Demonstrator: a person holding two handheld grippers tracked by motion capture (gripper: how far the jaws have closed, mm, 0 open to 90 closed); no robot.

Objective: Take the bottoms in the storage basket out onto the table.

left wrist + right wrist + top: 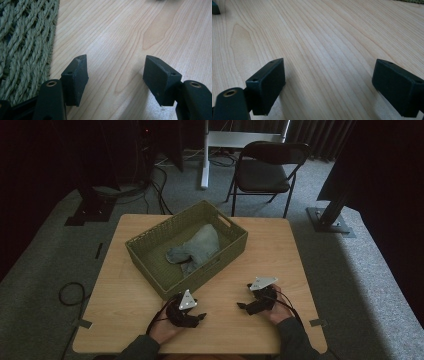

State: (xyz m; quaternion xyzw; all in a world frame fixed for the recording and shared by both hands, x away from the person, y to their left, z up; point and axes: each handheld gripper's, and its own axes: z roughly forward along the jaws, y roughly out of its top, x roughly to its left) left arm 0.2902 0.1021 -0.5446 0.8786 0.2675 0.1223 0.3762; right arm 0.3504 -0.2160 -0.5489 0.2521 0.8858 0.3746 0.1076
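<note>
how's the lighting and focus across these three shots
High view: dim and soft, the room behind nearly black, the table and basket fairly lit. Left gripper view: bright, wood grain sharp, near jaws slightly soft. Right gripper view: bright, soft shadows under the jaws.

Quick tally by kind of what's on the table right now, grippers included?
Basket: 1
Cloth, lying in the basket: 1
Grippers: 2, left gripper and right gripper, both open and holding nothing
Total: 4
</note>
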